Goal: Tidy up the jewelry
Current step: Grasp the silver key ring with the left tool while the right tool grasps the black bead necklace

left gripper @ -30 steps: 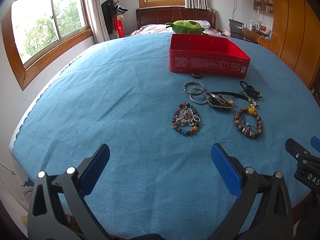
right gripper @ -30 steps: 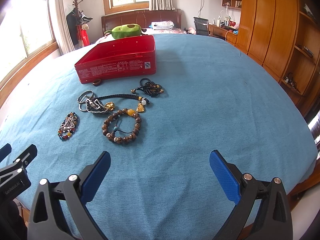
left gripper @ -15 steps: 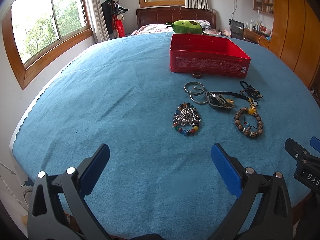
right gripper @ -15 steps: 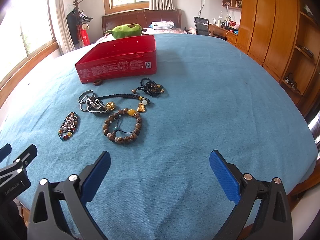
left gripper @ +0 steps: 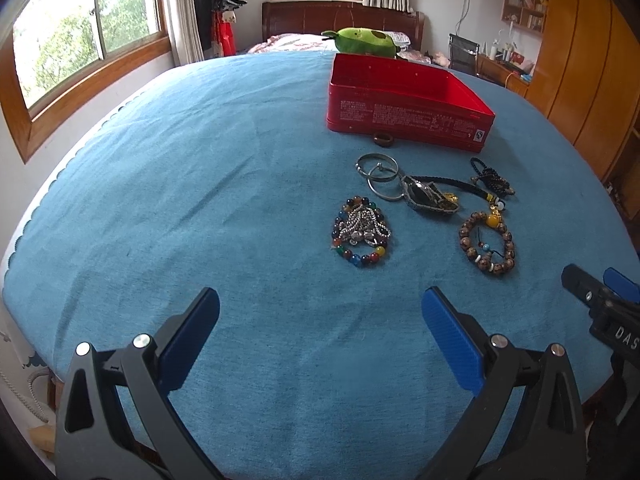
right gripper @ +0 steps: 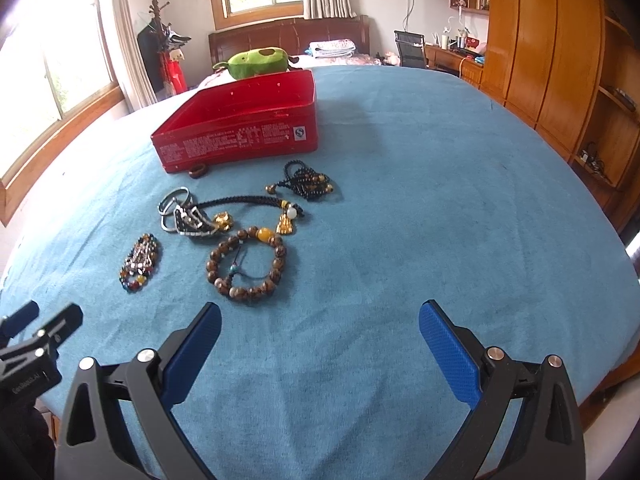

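Observation:
An open red tin box (left gripper: 404, 108) (right gripper: 240, 132) stands on the blue cloth. In front of it lie a small brown ring (left gripper: 383, 140), silver bangles (left gripper: 378, 168), a dark pendant on a black cord (left gripper: 428, 198), a black bead string (left gripper: 492, 178), a brown wooden bead bracelet (left gripper: 486, 242) (right gripper: 246, 266) and a colourful bead bracelet with a silver chain (left gripper: 360, 232) (right gripper: 140, 262). My left gripper (left gripper: 320, 336) is open and empty, near the front edge, short of the jewelry. My right gripper (right gripper: 320, 344) is open and empty, right of the brown bracelet.
A blue cloth covers the table (left gripper: 180, 200). A green plush toy (left gripper: 366, 42) sits behind the box. A window (left gripper: 80, 32) lies to the left, and wooden cabinets (right gripper: 560, 60) to the right. The right gripper's body shows in the left wrist view (left gripper: 608, 308).

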Motion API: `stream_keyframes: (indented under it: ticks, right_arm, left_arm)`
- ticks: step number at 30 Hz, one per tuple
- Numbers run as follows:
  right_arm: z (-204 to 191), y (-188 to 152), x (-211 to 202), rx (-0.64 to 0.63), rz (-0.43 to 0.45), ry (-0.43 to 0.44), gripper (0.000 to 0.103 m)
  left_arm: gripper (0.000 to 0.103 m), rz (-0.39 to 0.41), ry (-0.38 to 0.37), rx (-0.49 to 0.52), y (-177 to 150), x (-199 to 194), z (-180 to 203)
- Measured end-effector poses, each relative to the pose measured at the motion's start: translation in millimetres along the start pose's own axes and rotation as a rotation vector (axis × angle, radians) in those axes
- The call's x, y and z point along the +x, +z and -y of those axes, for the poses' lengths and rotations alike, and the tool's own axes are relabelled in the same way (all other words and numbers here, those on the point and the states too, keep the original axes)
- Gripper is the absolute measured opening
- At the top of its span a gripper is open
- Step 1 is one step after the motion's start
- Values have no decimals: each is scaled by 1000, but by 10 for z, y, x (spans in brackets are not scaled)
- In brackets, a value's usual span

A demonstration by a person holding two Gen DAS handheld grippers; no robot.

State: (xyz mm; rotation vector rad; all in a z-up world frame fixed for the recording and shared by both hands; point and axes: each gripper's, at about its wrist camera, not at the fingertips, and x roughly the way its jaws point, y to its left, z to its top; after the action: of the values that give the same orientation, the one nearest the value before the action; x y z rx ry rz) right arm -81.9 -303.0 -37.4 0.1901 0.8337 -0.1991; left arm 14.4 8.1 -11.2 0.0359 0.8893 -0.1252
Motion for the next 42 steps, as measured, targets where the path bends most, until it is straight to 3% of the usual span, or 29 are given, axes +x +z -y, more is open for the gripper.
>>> stream_keyframes:
  ticks: [7,15,19,25,28,29,30,33,38,42]
  right_arm:
    - [126,222,103,10,-6,56,99]
    - [148,525,302,-15,-41,142,97]
    - [138,758,475,-29,-77,206,95]
    - [133,1128,846,-45,-124,223,94]
    - [136,1275,1082,-45,-168,232,94]
    - [134,1319,1171,-47,-183,235,94]
    - [136,1352,1262,-45,-201,240,94]
    - [147,1392,1497,-27,-263,267,94]
    - [103,1405,1759,-15,-331,307,89]
    - [39,1397,1839,-53,-340,278,89]
  left_arm:
    - [100,-41,-20,-9,123,126,-59]
    - [100,-46,-35,6,491,257,-98]
    - [100,-82,-62,0,762,434,-91]
    - [99,-168,-106,10,1130,815,-13]
    - [88,-223,-108,15,1267,1048,42]
    - [74,-251,-113,13,1310,1142,57]
    - [69,-280,-118,10,1342,1228,68]
    - [68,-342,-150,4,1414,1465,108]
    - [68,-372,-158,10,1500,1718,187]
    - [67,-378,-158,27,1562,1799,238]
